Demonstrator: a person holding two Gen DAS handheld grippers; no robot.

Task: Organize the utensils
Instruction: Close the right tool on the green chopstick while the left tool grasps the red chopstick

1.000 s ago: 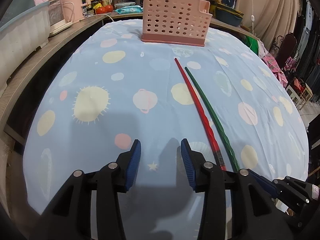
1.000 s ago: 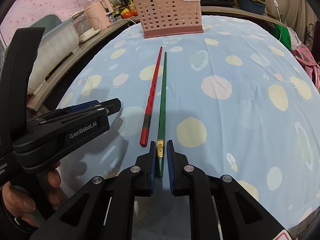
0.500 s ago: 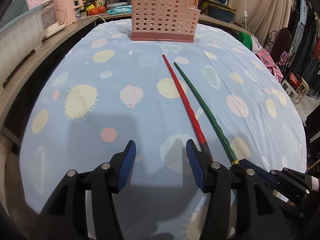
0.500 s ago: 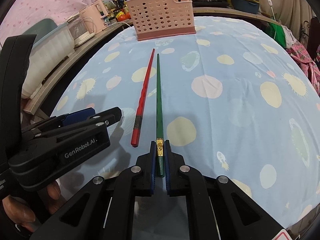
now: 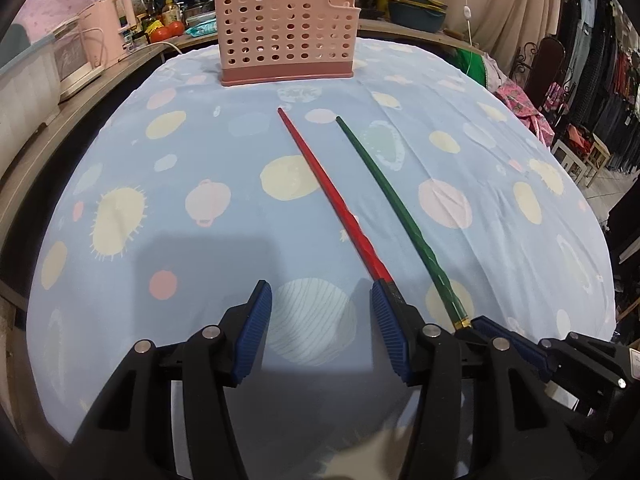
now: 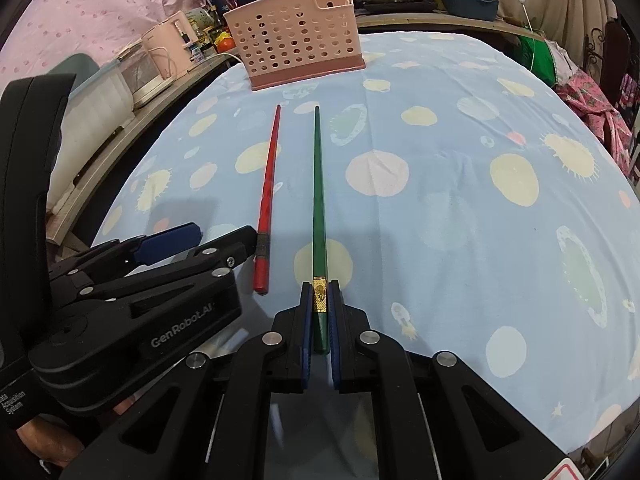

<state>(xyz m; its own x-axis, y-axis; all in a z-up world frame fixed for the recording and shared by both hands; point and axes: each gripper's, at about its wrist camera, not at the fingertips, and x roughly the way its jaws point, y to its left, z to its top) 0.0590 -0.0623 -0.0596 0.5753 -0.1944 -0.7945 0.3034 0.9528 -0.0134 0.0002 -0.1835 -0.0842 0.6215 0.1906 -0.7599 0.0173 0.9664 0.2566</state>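
Both tongs low over the cloth (image 5: 200, 152), near edge. R tongs (image 6: 319, 320) clamped narrow on the butt of the green stick (image 6: 318, 184), pads right at the gold band; stick runs straight fwd along the fingers, tip aimed at the basket (image 6: 296, 40). Can't tell if the tip is off the cloth. L tongs (image 5: 318, 320) gaping wide, holding nothing; its R pad (image 5: 386, 328) touching or just beside the butt of the red stick (image 5: 332, 196), which lies flat, outside the gap, not between the pads. Basket at far end of table, well apart from both sticks, upright, some utensils already poking out the top.

Step in hand, my read: R has green secured, L lining up on red. To do well: slide L sideways to its right so the red butt sits between the pads, not against the outside of one, then close near the dark band. Keep pads low and level w/ cloth or the stick will roll away. Grip a bit further up than the very end, else the long stick droops or pivots. R: hold green steady, don't swing the tip into red. Then carry tip-down into basket.

Vs 1 s ago: sticks lay almost touching, parallel; now tips clearly spread apart, green swung away w/ R tongs' grip. L tongs opened wider and moved closer to the red butt. Basket looks nearer in both views, so both tongs moved fwd or tilted up. R grip unchanged on green.
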